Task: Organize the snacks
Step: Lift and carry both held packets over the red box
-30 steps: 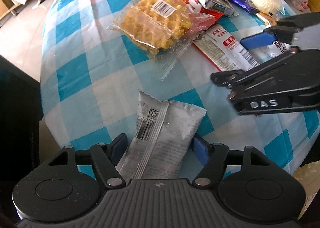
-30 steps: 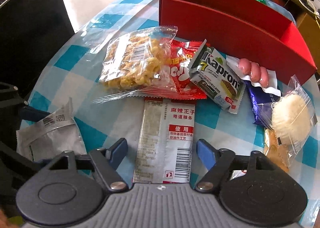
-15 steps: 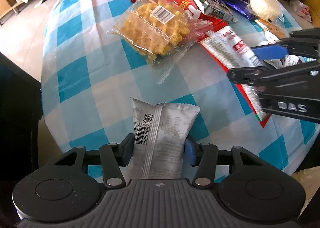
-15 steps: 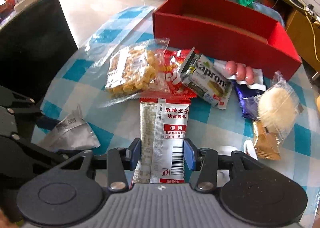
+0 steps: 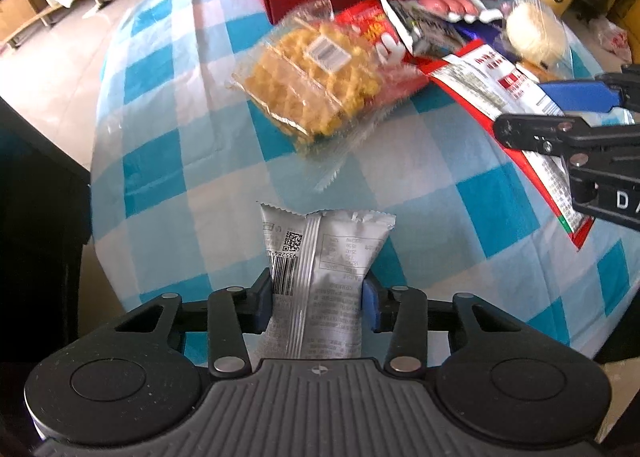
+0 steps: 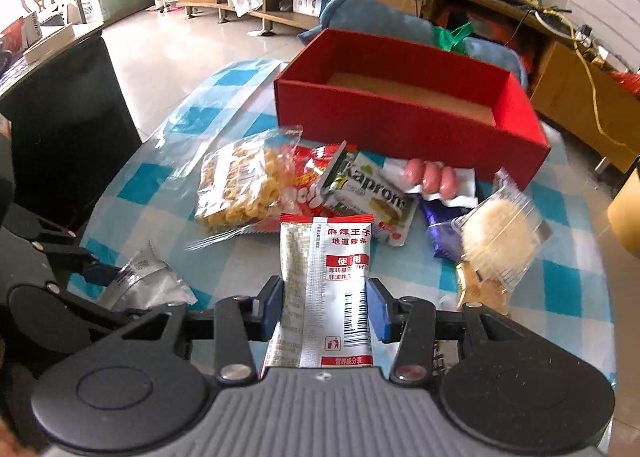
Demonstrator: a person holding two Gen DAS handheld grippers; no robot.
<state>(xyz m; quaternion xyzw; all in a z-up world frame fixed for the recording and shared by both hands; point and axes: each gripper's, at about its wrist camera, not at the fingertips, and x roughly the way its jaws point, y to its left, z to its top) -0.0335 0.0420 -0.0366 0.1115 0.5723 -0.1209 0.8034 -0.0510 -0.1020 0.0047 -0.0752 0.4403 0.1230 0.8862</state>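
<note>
Snacks: I have two in hand. The silver packet (image 5: pixel 320 269) sits low centre in the left wrist view, the red-edged spicy strip packet (image 6: pixel 326 285) low centre in the right wrist view; the rest lie heaped mid-frame on the checked bench (image 5: pixel 160 161), just in front of the red box (image 6: pixel 400 125).
Left claw (image 5: pixel 316 297): its jaws are closing, and the blue pads already press the silver packet's two sides.
Right claw (image 6: pixel 326 309): narrowed onto the strip packet, pads against both long edges.
Risk, slip: I judge both wrappers slick and soft; gripped by the edges near one end, either could slide out or fold on the way to the box.
Risk, collision: both claws sit close together at the lower edge of the bench, so I could knock one against the other when moving.
Risk, pile: the waffle bag (image 6: pixel 236 185) and the Kapron pack (image 6: pixel 368 197) lie between me and the box; a low carry could drag them.
Looks, silver packet: crinkled foil, barcode and back seam facing up, serrated top edge.
Looks, strip packet: flat, long, white panel with red print and a barcode.
Box: open, upper centre of the right view, and I see nothing inside.
</note>
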